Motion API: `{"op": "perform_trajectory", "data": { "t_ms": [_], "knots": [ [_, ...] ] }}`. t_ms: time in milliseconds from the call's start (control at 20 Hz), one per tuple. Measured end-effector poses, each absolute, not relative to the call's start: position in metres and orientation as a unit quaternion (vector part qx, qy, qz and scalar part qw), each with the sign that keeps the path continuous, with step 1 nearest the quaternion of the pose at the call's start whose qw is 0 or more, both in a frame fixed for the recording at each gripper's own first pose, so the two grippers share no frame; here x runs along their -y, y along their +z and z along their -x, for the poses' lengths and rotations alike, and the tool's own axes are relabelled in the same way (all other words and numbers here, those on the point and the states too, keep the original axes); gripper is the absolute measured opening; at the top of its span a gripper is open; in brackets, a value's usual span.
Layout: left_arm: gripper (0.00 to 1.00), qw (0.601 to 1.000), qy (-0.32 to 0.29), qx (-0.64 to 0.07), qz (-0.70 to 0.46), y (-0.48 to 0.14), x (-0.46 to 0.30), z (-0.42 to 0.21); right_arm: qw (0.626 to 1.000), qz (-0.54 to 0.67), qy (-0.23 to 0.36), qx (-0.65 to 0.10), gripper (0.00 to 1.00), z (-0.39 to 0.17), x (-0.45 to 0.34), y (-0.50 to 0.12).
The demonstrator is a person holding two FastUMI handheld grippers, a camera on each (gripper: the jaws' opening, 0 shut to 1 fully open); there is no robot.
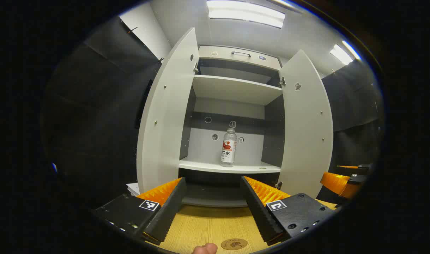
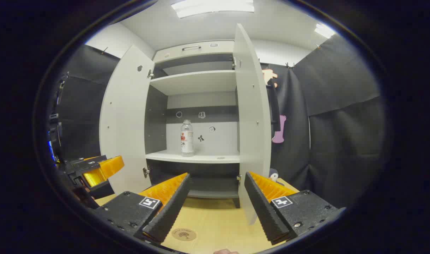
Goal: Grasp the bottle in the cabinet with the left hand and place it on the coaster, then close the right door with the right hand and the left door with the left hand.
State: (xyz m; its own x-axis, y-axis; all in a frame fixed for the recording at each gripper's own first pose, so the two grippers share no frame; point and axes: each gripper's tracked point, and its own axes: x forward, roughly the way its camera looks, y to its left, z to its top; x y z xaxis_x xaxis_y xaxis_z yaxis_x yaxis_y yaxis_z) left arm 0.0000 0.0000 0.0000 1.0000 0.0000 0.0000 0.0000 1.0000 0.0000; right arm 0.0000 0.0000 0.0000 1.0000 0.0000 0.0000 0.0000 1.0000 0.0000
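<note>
The cabinet [image 1: 236, 88] stands at the back of the table [image 1: 207, 225] with both doors swung wide, so its whole front is open to reach. In the left gripper view the left door [image 1: 165, 120] and the right door [image 1: 306, 130] flank the opening like two wings, their free edges leaning out over the table's back edge. Inside, an upper shelf [image 1: 232, 90] sits high, and the lower shelf [image 1: 229, 166] has bare board to both sides of the bottle [image 1: 229, 147]. The bottle stands upright near the middle of that shelf, a little back from its front lip, with nothing in front of it. Black cloth closes the booth on both sides. The left gripper [image 1: 212, 197] hovers over the table with its fingers spread wide, holding nothing; the bottle shows between them farther off. The right gripper [image 2: 216, 197] is likewise wide open and empty, low over the table just before the right door's edge. The coaster [image 1: 234, 243] lies flat on the table near its front edge, apart from both grippers.
</note>
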Motion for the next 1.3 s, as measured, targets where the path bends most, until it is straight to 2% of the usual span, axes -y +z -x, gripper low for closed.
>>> {"op": "perform_trajectory", "data": {
  "t_ms": [50,100,150,200,300,450,950,1300],
  "knots": [
    [0.95,1.0,-0.003,-0.001,0.001,-0.001,0.002,0.0,1.0,0.0,0.001,-0.001,1.0,-0.001,0.0,0.0],
    [0.99,1.0,-0.003,-0.001,0.001,-0.002,0.002,0.0,1.0,0.0,0.002,-0.001,1.0,-0.001,0.0,0.0],
    [0.94,1.0,-0.004,-0.002,0.002,-0.002,0.003,-0.001,1.0,0.0,0.002,-0.001,1.0,-0.001,-0.001,0.001],
    [0.94,1.0,-0.004,-0.002,0.003,-0.002,0.003,0.0,1.0,-0.001,0.002,0.001,1.0,-0.002,-0.001,0.002],
    [0.99,1.0,-0.004,-0.001,0.002,-0.001,0.004,-0.002,1.0,0.0,0.002,0.002,1.0,-0.002,-0.001,0.003],
    [0.94,1.0,-0.003,-0.001,-0.003,-0.002,0.003,-0.001,1.0,0.002,0.002,0.001,1.0,-0.003,0.0,0.003],
    [0.94,1.0,-0.006,-0.006,-0.005,-0.005,0.004,-0.004,1.0,0.001,0.003,0.002,1.0,-0.003,-0.001,0.003],
    [0.94,0.999,-0.048,-0.011,0.006,0.008,0.024,-0.054,1.0,0.005,0.006,0.005,1.0,-0.004,0.0,0.005]
  ]
}}
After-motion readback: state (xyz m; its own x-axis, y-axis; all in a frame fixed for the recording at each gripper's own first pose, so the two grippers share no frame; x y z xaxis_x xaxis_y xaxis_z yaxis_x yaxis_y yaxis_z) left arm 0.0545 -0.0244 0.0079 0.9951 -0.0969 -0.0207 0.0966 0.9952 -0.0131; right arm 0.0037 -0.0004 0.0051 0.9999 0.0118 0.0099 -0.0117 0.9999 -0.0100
